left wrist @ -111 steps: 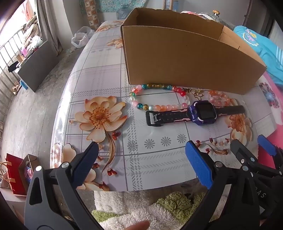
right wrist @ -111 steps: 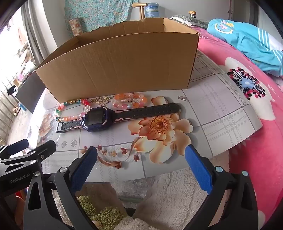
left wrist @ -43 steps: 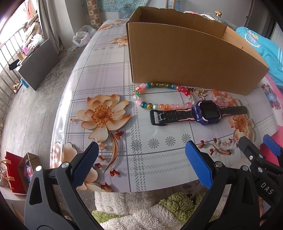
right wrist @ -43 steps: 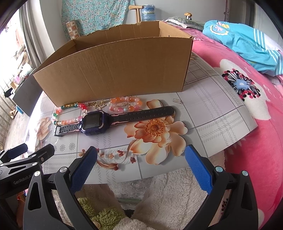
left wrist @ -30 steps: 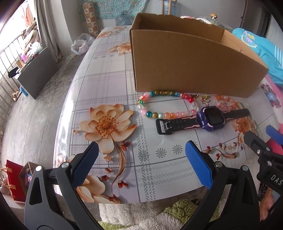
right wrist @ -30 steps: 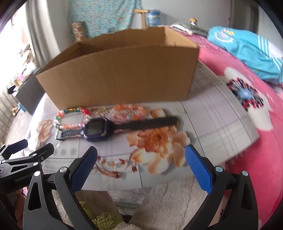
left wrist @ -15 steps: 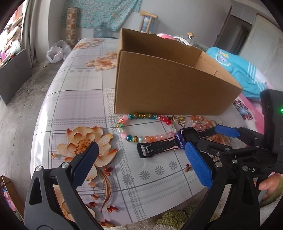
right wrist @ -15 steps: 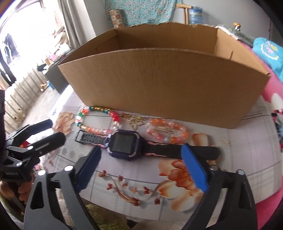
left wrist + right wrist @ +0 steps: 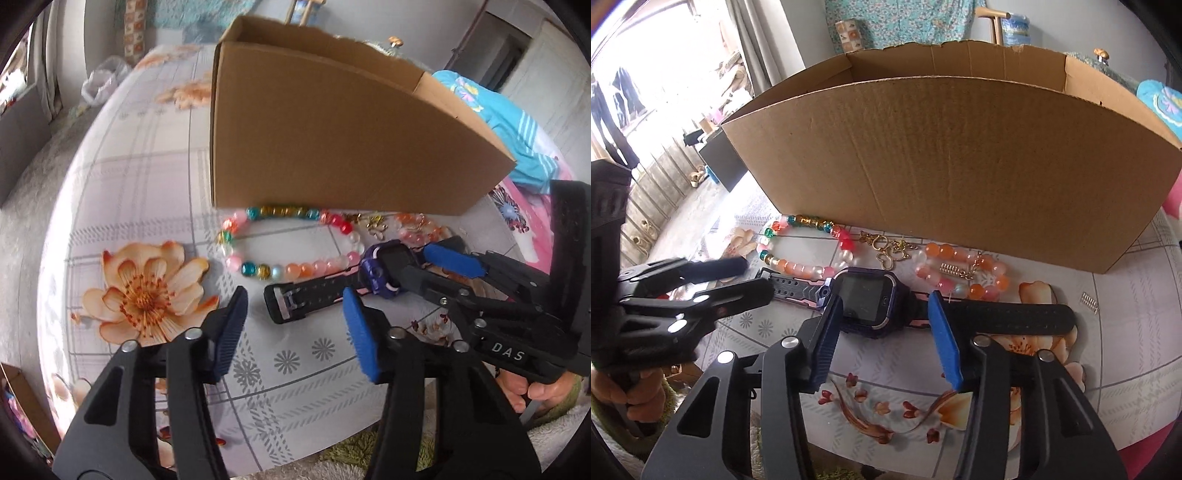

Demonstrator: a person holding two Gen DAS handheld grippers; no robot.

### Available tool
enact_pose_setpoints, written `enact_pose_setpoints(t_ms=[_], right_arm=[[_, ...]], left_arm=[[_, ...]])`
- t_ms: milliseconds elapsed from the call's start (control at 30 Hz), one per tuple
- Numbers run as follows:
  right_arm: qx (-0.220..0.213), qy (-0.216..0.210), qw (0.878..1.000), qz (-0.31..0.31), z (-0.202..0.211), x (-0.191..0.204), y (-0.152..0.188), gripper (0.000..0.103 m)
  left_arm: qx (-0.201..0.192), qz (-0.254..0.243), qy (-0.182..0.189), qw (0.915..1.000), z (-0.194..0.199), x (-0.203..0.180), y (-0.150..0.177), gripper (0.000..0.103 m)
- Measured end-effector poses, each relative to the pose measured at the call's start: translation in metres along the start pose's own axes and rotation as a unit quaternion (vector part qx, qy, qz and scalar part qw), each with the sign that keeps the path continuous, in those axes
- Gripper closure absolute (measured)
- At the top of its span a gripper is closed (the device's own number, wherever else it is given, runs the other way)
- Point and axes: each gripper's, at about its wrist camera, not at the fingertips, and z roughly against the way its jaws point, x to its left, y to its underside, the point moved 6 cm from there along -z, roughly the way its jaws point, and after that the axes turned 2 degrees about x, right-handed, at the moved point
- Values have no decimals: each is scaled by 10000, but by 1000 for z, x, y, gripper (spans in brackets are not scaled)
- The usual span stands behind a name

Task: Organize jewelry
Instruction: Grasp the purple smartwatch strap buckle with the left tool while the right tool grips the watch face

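Watch (image 9: 868, 299): face between closing right gripper (image 9: 882, 332) pads, unpinched.
Axis: strap runs crosswise, flat.
Left gripper (image 9: 291, 332): closing at strap's buckle end, nothing pinched.

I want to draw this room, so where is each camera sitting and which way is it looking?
Left wrist: on the left gripper, facing down at the watch's buckle strap; right gripper and a hand show.
Right wrist: on the right gripper, jaws closing around the smartwatch; left gripper shows.
Both share watch, bead bracelet, cardboard box.
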Motion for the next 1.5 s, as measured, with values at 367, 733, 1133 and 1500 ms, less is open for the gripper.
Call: enact_pose_setpoints(t_ms=[367,733,1133,1500], right_arm=[[-90,-51,9999,-49,7,-3,5,59],[-183,-114,9998,-9,12,-9,9,59],[-269,-208,9994,-12,17,-13,13,59],[-198,-351,9991,99,26,-5,24,59]], left_arm=[[-41,903,1241,9881,14,8,2,55],[-89,966,767,9923,14,-4,0,55],[127,1314,1475,9802,3,-4,6,45],[180,1076,1564,9816,4,-17,10,69]])
